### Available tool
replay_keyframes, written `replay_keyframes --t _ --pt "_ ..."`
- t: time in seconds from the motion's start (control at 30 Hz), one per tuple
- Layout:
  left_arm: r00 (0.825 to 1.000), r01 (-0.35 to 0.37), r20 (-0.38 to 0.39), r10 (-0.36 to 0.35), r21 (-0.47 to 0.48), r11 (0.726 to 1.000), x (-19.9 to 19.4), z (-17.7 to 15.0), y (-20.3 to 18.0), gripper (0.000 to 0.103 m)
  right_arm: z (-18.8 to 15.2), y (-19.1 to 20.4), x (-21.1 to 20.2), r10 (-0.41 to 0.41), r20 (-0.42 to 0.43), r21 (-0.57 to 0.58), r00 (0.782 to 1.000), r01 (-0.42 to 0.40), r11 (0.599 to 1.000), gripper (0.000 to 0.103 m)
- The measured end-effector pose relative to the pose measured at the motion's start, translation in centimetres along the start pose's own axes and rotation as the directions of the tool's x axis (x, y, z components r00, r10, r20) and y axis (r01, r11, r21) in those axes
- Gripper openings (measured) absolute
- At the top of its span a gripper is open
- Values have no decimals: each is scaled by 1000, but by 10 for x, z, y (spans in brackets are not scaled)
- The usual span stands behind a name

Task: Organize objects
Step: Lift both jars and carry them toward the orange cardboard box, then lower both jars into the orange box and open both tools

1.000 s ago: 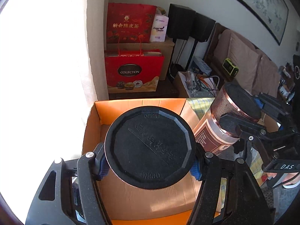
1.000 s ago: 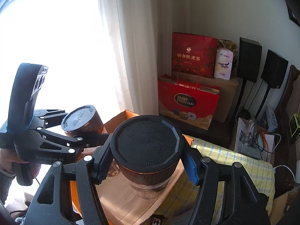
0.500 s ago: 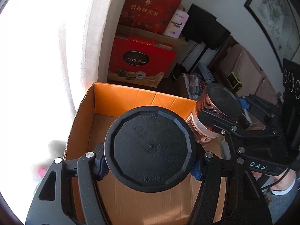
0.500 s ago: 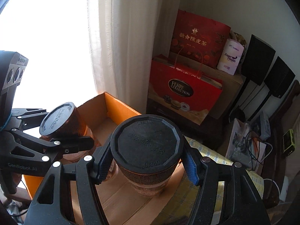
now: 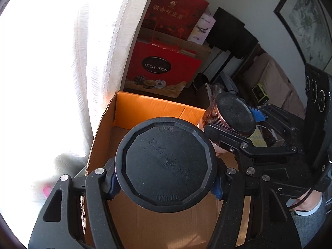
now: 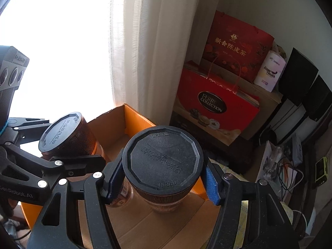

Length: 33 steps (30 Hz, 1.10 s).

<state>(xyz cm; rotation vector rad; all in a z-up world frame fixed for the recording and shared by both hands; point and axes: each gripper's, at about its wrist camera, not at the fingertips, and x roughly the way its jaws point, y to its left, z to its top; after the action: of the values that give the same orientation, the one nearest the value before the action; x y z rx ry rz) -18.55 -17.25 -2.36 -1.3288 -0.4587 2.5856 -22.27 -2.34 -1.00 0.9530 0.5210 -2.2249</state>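
My left gripper (image 5: 165, 182) is shut on a jar with a black lid (image 5: 166, 161) and holds it inside the open orange cardboard box (image 5: 145, 110). My right gripper (image 6: 162, 180) is shut on a second jar with a black lid (image 6: 162, 161), also over the box (image 6: 137, 120). The second jar shows in the left wrist view (image 5: 234, 114) at the right, beside the first. The first jar shows in the right wrist view (image 6: 66, 132) at the left. Both jars stand upright; whether their bases touch the box floor is hidden.
A white curtain (image 6: 157, 41) hangs behind the box by a bright window. Red gift bags (image 6: 215, 105) and black speakers (image 6: 300, 76) stand behind. Cables and a yellow checked cloth (image 6: 244, 207) lie to the right of the box.
Both grippers have moved forward and down with their jars, from above the box's near edge to inside the box. Both stay shut.
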Motion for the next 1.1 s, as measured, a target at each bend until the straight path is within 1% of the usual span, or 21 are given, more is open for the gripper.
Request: replay_keyframes --t 0.1,0.2,0.3,0.4,0.47,0.57,0.67,0.8,0.83,0.9,1.0,1.07,1.1 --pt "998 -16 -51 19 54 998 -4 5 -8 63 -4 -8 -9 63 -36 43 997 -62 997 67" --pt "992 4 -124 8 93 996 -7 9 -15 63 -10 -14 -18 128 -74 84 989 -121 989 67" --pt "983 3 -180 23 143 990 -6 9 -24 63 -18 -16 -23 196 -124 120 973 -181 976 67" --pt "970 -20 -233 66 193 981 3 6 -33 63 -26 -17 -20 250 -182 147 951 -225 963 67" --pt "961 -30 -264 85 206 978 12 4 -34 63 -26 -19 -20 255 -192 162 948 -226 961 67" --pt "962 -28 -261 81 198 980 22 8 -38 63 -22 -29 -15 275 -201 201 940 -235 951 67" --pt "964 -27 -253 78 198 980 36 19 -45 63 -17 -44 -4 294 -186 251 938 -244 937 67" --pt "964 -35 -253 81 182 983 66 34 -53 62 -16 -66 14 302 -155 336 941 -237 911 68" --pt "964 -46 -249 87 169 985 73 38 -52 62 -16 -71 19 289 -151 353 945 -222 909 70" --pt "966 -46 -246 82 150 988 87 42 -49 63 -19 -82 28 287 -143 395 947 -211 894 71" --pt "960 -45 -268 77 121 992 107 43 -42 63 -24 -88 37 266 -135 421 954 -188 887 72" --pt "957 -49 -278 79 114 992 117 41 -38 62 -25 -87 42 274 -138 426 952 -193 884 73" --pt "958 -38 -280 65 101 994 119 40 -36 63 -25 -86 43 262 -138 421 955 -183 888 73"
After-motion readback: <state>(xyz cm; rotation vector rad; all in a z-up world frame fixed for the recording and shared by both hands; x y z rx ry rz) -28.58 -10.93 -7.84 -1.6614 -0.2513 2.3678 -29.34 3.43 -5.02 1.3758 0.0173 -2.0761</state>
